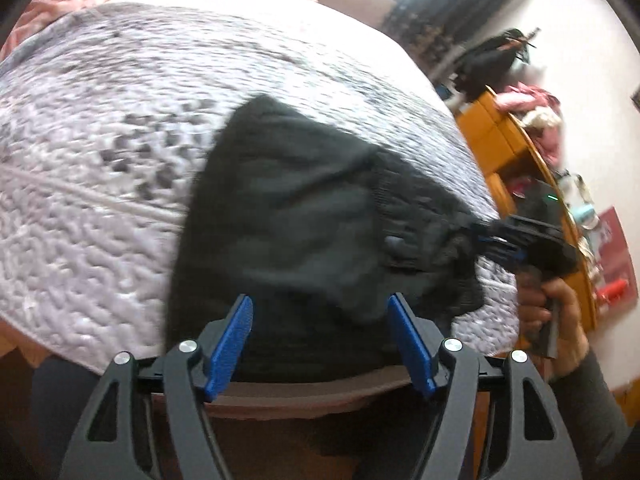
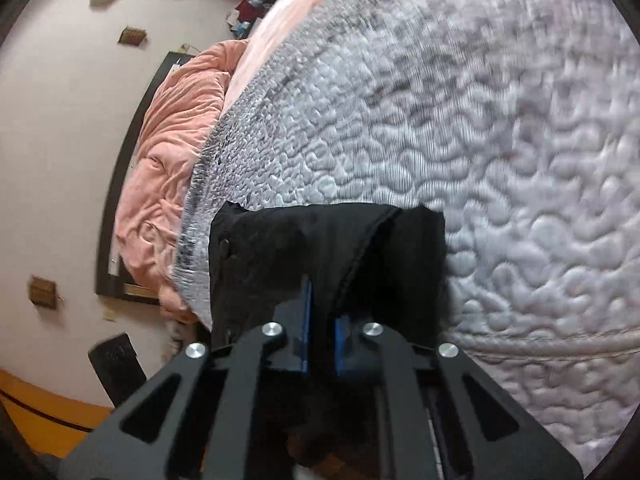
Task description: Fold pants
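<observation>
Pants on the bed, one corner pinched.

My right gripper [image 2: 322,320] is clamped on a fold of the dark pants [image 1: 288,220], which lie bunched on the grey quilt [image 1: 100,160]. My left gripper [image 1: 320,320] stands wide apart above them, gripping nothing.

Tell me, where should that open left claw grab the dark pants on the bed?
Probably the near edge of the pants, straight ahead between the open left gripper pads. The cloth lies flat on the quilt there, and the right gripper already pinches the far corner.
</observation>
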